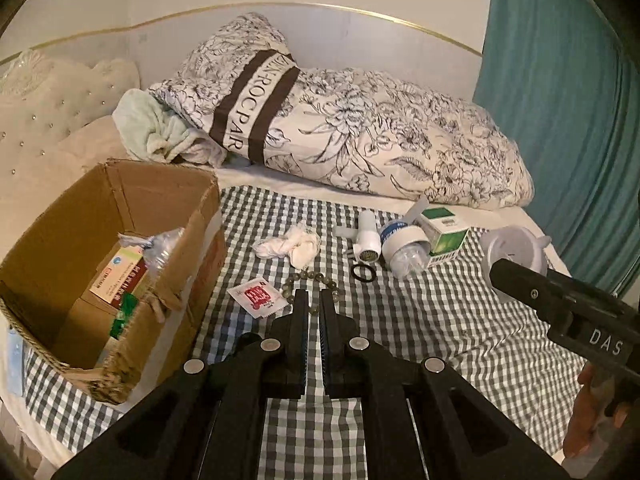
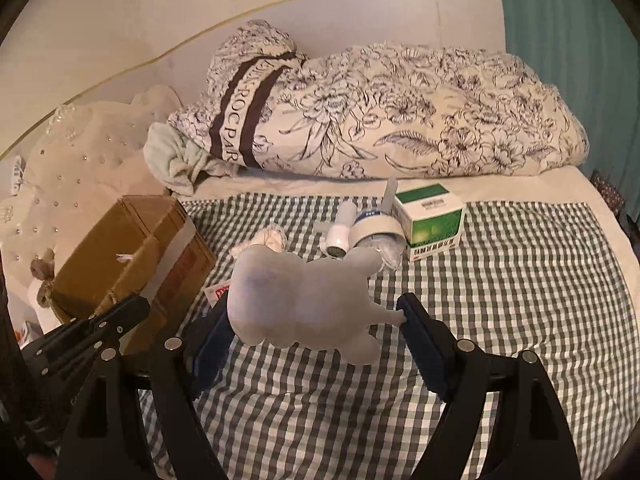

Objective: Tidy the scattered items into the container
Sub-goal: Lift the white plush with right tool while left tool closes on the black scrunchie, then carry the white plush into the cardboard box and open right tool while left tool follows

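An open cardboard box (image 1: 120, 216) stands at the left of the checked cloth, with medicine boxes and a crushed bottle inside; it also shows in the right wrist view (image 2: 136, 248). My left gripper (image 1: 315, 300) is shut and empty, just above a bead bracelet (image 1: 312, 278) and next to a red sachet (image 1: 258, 296). My right gripper (image 2: 316, 316) is shut on a white plastic funnel-like lid (image 2: 304, 300), held above the cloth; it also shows in the left wrist view (image 1: 516, 250).
On the cloth lie a crumpled tissue (image 1: 290, 244), a white tap fitting (image 1: 368, 236), a black ring (image 1: 363, 272), a crushed bottle inside a tape roll (image 1: 404, 246) and a green-white box (image 1: 442, 232). A rolled floral duvet (image 1: 340, 128) lies behind.
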A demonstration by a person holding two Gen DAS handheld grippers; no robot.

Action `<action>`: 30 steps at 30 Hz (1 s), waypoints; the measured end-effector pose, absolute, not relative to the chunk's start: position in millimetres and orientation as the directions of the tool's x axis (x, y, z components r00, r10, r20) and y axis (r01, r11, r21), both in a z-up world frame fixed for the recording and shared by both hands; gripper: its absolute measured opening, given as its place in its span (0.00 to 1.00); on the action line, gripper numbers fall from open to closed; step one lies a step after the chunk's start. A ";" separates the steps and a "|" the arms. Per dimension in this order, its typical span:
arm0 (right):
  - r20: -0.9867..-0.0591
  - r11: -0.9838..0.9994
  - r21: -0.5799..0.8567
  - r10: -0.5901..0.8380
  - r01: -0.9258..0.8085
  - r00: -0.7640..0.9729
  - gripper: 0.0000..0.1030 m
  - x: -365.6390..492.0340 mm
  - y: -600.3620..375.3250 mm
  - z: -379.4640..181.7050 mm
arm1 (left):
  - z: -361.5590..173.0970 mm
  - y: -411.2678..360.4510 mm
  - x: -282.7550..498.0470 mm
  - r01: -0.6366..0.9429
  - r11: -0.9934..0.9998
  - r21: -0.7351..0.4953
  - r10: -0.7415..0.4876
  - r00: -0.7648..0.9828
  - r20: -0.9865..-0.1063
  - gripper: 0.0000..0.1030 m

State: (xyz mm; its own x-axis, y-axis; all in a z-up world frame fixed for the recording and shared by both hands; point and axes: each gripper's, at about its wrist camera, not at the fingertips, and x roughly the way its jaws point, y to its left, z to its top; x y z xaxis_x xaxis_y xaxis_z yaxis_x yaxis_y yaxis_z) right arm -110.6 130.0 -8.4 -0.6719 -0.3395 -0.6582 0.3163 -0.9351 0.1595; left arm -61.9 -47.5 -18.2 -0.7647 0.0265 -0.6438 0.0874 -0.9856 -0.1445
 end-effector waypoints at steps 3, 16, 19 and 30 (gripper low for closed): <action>-0.648 -0.930 0.164 -0.353 0.330 -0.675 0.77 -105.9 123.4 0.9 | -7.0 -54.0 -58.5 0.089 -0.984 -0.154 0.029 -0.772 -0.635 0.05; -0.631 -0.914 0.148 -0.381 0.377 -0.676 0.77 -102.3 72.1 26.0 | 29.0 -118.3 -66.0 0.147 -0.973 -0.177 -0.006 -0.787 -0.617 0.05; -0.635 -0.903 0.151 -0.400 0.401 -0.661 0.77 -109.9 49.6 27.1 | 29.4 -138.2 -68.6 0.168 -0.969 -0.183 -0.018 -0.784 -0.621 0.05; -0.639 -0.841 0.156 -0.486 0.519 -0.595 0.77 -131.0 -30.6 22.3 | 15.6 -191.4 -65.3 0.208 -0.953 -0.219 -0.029 -0.785 -0.619 0.05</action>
State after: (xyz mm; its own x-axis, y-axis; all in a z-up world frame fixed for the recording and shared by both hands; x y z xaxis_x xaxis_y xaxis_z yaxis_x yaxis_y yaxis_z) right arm -131.0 -30.6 22.3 -0.5954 -0.4863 -0.6395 0.5188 -0.8405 0.1562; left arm -65.3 -191.4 15.6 -0.7846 -0.0290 -0.6193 0.2082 -0.9532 -0.2192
